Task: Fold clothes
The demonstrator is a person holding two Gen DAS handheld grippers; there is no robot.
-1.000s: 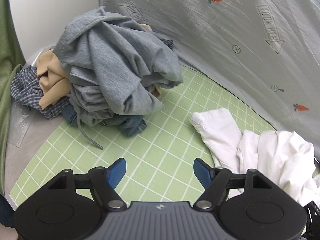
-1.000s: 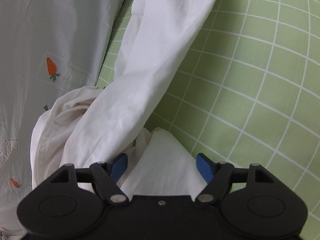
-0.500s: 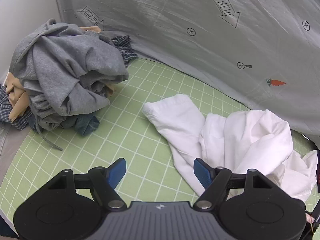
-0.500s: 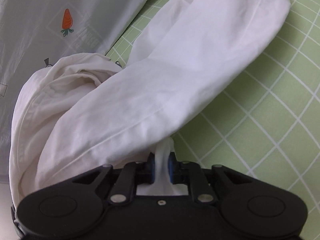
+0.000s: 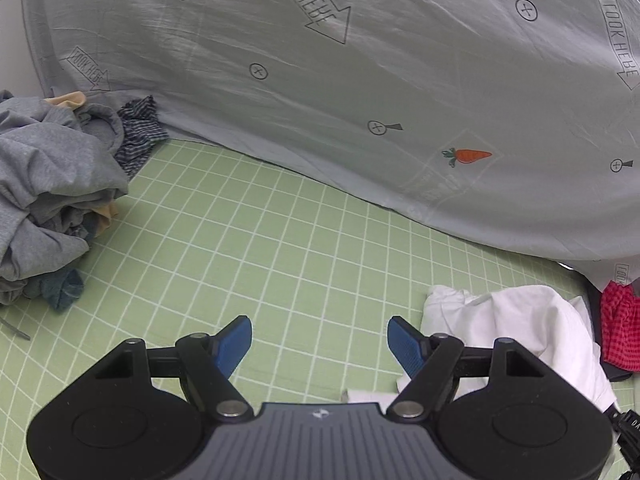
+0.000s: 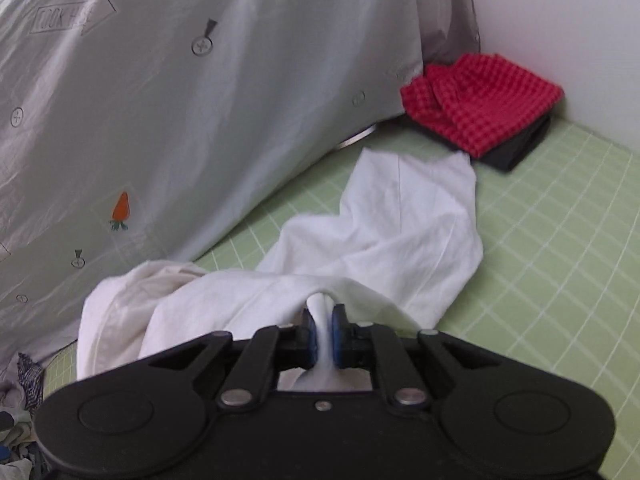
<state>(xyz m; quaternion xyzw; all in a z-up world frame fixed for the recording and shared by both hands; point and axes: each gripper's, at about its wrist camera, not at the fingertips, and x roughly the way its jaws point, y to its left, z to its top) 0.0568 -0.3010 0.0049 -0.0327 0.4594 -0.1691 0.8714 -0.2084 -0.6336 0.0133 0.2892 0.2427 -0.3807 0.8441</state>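
Right gripper [image 6: 323, 334] has its blue pads pressed together on a pinch of the white garment [image 6: 384, 248], which lies crumpled on the green grid mat [image 6: 560, 248] near the red checked cloth [image 6: 480, 104]. Left gripper [image 5: 320, 344] hangs over the mat with its jaws wide apart and holds nothing; a grey clothes pile [image 5: 48, 184] lies at its left.

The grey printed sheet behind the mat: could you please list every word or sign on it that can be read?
"LOOK HERE" in an arrow outline, on the grey sheet, top centre.
"LOOK HERE" again, mirrored, at its right edge.
A smaller arrow label at far left: too small to be sure.
Right wrist view: arrow label blurred.
Otherwise only carrots and circled crosses.
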